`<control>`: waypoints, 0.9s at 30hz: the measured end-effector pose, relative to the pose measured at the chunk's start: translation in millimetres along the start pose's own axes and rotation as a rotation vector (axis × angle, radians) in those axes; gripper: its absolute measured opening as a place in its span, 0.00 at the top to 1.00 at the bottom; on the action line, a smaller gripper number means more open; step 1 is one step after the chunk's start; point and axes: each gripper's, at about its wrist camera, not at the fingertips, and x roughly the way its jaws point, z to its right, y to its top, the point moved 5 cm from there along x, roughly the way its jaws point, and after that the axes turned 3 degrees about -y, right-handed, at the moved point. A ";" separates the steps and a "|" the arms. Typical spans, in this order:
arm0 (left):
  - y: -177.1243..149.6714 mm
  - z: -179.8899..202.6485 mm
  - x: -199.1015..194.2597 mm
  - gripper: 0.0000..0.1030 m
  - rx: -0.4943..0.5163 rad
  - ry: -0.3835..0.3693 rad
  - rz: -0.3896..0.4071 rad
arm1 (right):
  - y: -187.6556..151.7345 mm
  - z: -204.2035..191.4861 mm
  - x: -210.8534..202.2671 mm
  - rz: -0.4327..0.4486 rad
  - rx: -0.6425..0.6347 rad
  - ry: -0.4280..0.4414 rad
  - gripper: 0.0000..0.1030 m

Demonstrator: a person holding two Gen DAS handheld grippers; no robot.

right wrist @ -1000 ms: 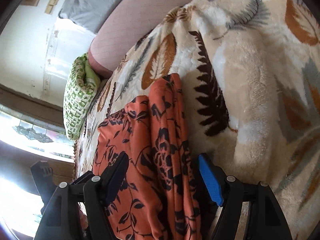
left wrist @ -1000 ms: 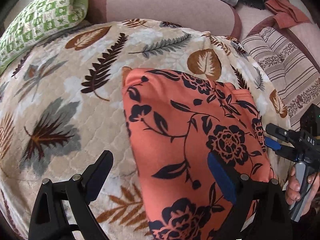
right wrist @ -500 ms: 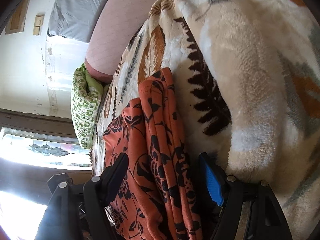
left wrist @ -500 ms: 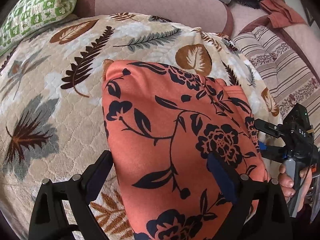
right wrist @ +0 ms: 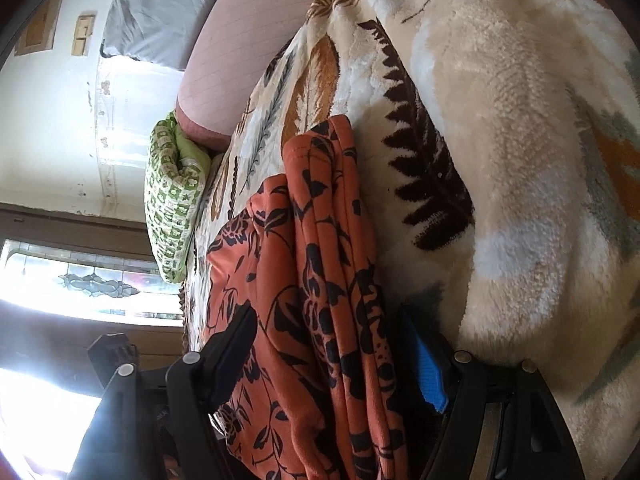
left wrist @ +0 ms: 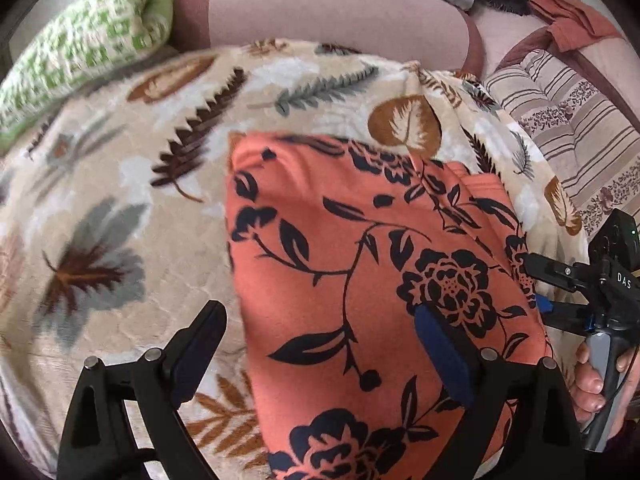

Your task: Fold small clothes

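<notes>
Orange cloth: a floral-printed garment (left wrist: 360, 280) lies on the leaf-patterned blanket (left wrist: 120, 208), reaching the blanket's near edge.
Fold state: the garment shows as a compact block; in the right wrist view several stacked layers (right wrist: 340, 280) run along its side edge, so at least one fold appears done.
Left gripper: the left gripper (left wrist: 320, 344) hovers over the near part of the garment, jaws wide; one finger is above the blanket, the other above the cloth, and nothing is clamped.
Right gripper: the right gripper (right wrist: 332, 344) sits at the garment's side edge, jaws wide, with the layered edge between the fingers; the pads do not appear to press on it.
Hand: a person's hand (left wrist: 596, 376) holds the right gripper's handle.
Surroundings: a green patterned pillow (left wrist: 88, 56) and a striped cushion (left wrist: 568, 128) lie well apart from the garment.
Remaining: judged from the layout, one further fold or a final tidy-up of the edges is left; whether other clothes wait cannot be told.
</notes>
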 end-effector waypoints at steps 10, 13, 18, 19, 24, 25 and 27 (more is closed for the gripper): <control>14.5 3.1 -44.5 0.08 0.069 0.151 0.151 | -3.0 -36.8 -47.3 0.217 -0.203 -0.065 0.27; 15.7 4.0 -53.4 0.08 0.082 0.174 0.176 | -7.1 -51.1 -54.7 0.249 -0.266 -0.055 0.27; 15.3 5.3 -59.6 0.08 0.089 0.200 0.186 | -18.6 -74.3 -60.3 0.272 -0.366 -0.038 0.27; 15.2 4.7 -61.2 0.08 0.090 0.207 0.187 | -21.8 -79.7 -61.7 0.279 -0.392 -0.038 0.27; 13.9 4.2 -71.3 0.08 0.087 0.239 0.204 | -39.8 -97.3 -65.3 0.333 -0.501 -0.090 0.27; 13.7 3.5 -74.8 0.08 0.086 0.246 0.211 | -43.6 -99.7 -66.6 0.347 -0.516 -0.111 0.27; 12.7 1.6 -85.1 0.08 0.086 0.265 0.231 | -50.1 -104.1 -69.4 0.365 -0.525 -0.136 0.27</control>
